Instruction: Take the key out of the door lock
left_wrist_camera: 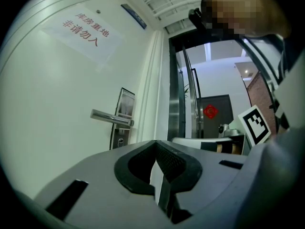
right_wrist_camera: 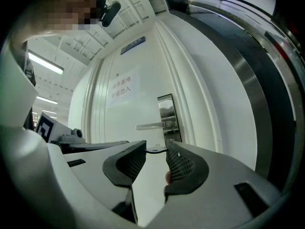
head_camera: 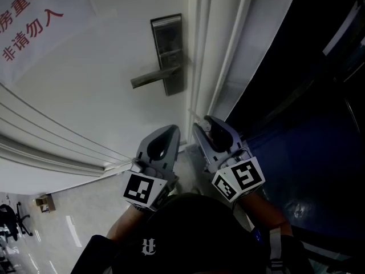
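Note:
The white door carries a steel lock plate point(head_camera: 167, 53) with a lever handle point(head_camera: 153, 76). In the left gripper view the plate point(left_wrist_camera: 125, 109) shows a small round keyhole point(left_wrist_camera: 120, 140) under the handle, with no key in it. Both grippers hang side by side well short of the door, below the lock. My right gripper point(head_camera: 201, 124) holds a small flat metal key point(right_wrist_camera: 156, 150) bridging its two tips point(right_wrist_camera: 156, 149). The left gripper point(head_camera: 171, 129) is empty, its tips point(left_wrist_camera: 155, 144) meeting.
A paper notice point(head_camera: 28, 13) with red characters is stuck high on the door. The white door frame point(head_camera: 219, 56) runs right of the lock, with dark blue glass point(head_camera: 308, 124) beyond it. Office chairs point(head_camera: 11, 216) stand on the pale floor at lower left.

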Demonstrator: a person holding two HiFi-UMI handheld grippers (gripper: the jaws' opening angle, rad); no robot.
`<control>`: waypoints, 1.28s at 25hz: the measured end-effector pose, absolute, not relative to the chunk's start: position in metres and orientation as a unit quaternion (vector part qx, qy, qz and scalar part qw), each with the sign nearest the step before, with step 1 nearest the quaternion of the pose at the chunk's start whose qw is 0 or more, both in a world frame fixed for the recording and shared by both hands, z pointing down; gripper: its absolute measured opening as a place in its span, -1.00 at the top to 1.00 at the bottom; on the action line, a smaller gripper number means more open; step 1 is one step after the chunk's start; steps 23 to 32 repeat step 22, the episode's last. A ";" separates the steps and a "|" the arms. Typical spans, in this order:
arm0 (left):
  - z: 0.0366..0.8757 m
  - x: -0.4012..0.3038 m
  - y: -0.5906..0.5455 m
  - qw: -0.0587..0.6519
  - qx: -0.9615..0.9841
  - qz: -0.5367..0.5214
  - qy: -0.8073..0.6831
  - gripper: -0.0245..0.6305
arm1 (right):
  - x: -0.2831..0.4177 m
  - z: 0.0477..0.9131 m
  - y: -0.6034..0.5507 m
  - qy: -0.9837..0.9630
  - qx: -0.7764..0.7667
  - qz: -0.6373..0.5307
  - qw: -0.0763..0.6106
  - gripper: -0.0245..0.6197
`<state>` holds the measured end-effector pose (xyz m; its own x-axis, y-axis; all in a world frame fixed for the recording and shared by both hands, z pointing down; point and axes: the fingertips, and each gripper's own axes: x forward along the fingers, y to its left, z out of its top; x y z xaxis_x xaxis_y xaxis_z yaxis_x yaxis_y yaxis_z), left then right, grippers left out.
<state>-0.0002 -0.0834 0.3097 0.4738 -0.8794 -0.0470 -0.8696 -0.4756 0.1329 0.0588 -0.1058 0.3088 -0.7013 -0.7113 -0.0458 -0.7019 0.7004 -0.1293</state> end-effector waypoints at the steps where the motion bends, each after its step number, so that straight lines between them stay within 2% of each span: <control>1: 0.310 0.000 -0.083 0.045 0.857 -0.054 -0.510 0.91 | 0.059 0.309 -0.106 0.921 -0.383 -0.051 0.046 0.50; 32: 0.310 -0.002 -0.086 0.049 0.854 -0.060 -0.514 0.91 | 0.054 0.307 -0.107 0.925 -0.375 -0.047 0.041 0.50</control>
